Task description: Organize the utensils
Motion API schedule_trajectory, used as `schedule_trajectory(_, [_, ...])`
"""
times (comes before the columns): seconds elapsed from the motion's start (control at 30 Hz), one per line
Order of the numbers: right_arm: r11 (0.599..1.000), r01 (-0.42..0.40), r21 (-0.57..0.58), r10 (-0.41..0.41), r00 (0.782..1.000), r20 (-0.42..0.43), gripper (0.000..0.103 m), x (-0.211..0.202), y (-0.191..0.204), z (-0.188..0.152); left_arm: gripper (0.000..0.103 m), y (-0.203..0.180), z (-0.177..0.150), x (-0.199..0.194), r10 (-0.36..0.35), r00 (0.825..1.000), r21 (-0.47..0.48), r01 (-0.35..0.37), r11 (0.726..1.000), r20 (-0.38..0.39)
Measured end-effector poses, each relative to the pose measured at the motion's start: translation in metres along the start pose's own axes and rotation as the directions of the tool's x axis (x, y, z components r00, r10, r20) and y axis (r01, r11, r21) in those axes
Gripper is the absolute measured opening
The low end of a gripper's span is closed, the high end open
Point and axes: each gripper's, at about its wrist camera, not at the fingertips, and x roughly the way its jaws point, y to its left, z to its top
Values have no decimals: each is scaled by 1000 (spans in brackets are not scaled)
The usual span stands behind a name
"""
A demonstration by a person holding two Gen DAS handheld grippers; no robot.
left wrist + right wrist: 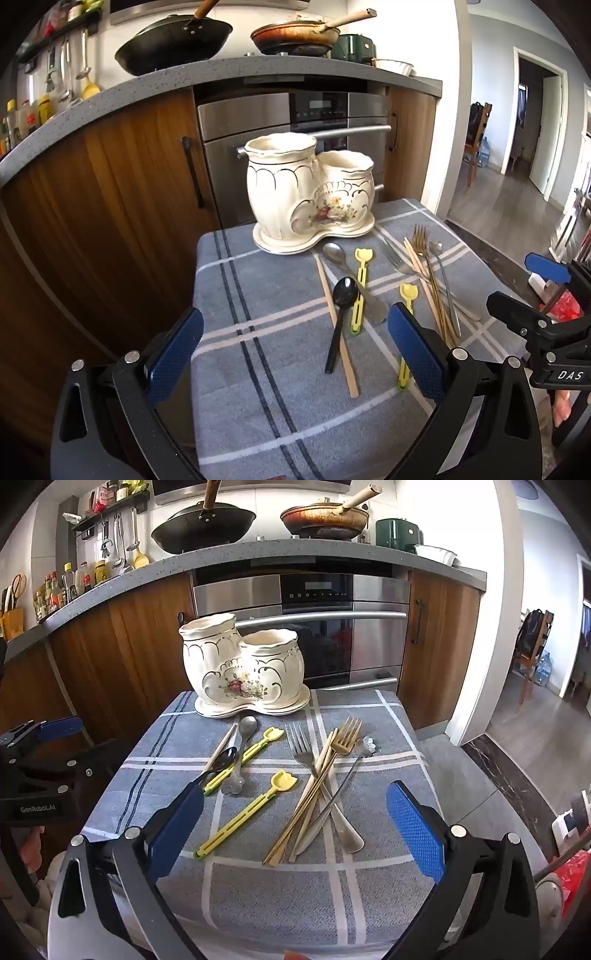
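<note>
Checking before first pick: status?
Left gripper and right gripper open, empty, above the cloth. Cream twin-pot ceramic holder empty as far as visible. Forks, spoons, chopsticks crossed in a pile on the grey plaid cloth.

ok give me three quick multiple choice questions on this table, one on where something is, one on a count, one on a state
1. Where does the ceramic holder stand on the cloth?
A. at the far edge, beyond the cutlery
B. at the near edge, by the grippers
C. on the floor

2. How many yellow clips lie on the cloth?
A. one
B. two
C. four

3. What state is the right gripper in?
A. shut on a fork
B. shut on nothing
C. open, holding nothing

Answers:
1. A, the holder sits at the cloth's far edge with spoons and forks nearer the cameras.
2. B, one clip lies beside the black spoon and the other nearer the crossed forks.
3. C, its blue pads stand wide apart above the cloth with nothing pressed between them.
</note>
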Motion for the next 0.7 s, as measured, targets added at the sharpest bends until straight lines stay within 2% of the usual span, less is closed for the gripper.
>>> schedule_trajectory(0.7, [1000, 6, -3, -6, 1000, -7, 98, 2, 2, -1, 99, 4, -1, -2, -2, 1000, -11, 2, 1000, 0])
